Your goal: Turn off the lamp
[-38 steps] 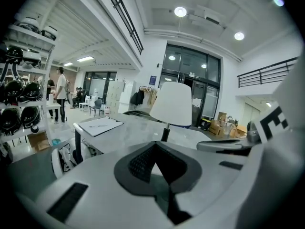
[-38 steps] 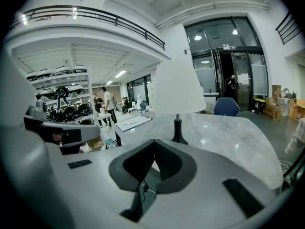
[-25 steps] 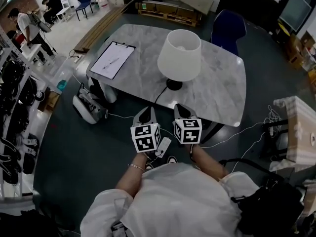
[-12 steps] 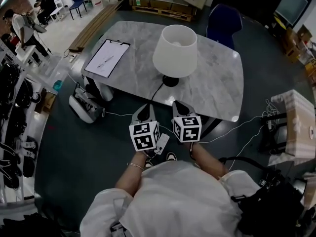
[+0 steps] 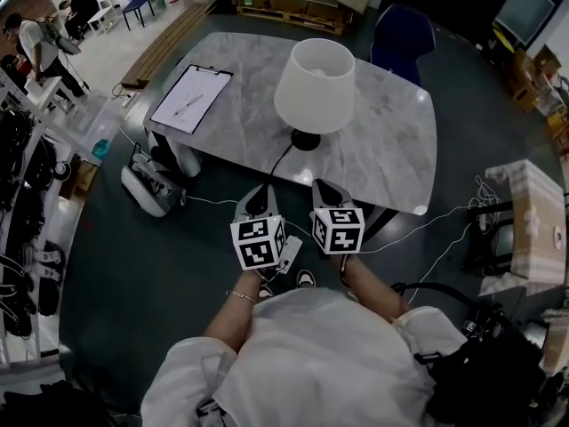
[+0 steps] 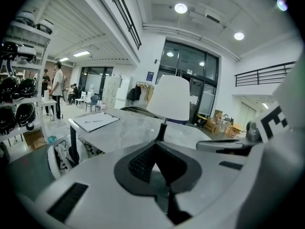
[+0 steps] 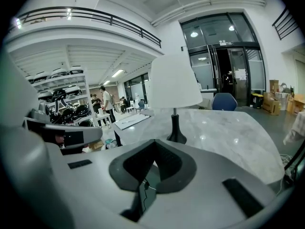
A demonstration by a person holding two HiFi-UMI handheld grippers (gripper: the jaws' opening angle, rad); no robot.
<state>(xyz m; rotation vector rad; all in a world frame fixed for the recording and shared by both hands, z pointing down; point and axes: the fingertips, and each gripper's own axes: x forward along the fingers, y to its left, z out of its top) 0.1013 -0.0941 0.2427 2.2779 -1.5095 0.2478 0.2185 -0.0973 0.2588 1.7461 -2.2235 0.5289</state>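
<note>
A table lamp with a white shade (image 5: 315, 72) and a black base (image 5: 305, 140) stands on the grey marble table (image 5: 391, 149). Its black cord (image 5: 283, 163) runs off the table's near edge. Both grippers hover side by side before that edge, short of the lamp. My left gripper (image 5: 258, 203) is shut with nothing in it, and my right gripper (image 5: 324, 193) is shut and empty too. The left gripper view has the shade (image 6: 169, 98) straight past the closed jaws (image 6: 157, 146). In the right gripper view the shade (image 7: 174, 82) and base (image 7: 177, 137) rise beyond the closed jaws (image 7: 155, 155).
A clipboard with paper (image 5: 191, 99) lies on the table's far left. A blue chair (image 5: 404, 38) stands behind the table. A white and grey machine (image 5: 151, 189) sits on the floor at the left. White cables (image 5: 427, 228) trail to a pale cabinet (image 5: 533, 229) on the right. People (image 5: 36, 38) stand far off.
Only the head view has shifted a little. Both grippers stay where they were, side by side and shut.
</note>
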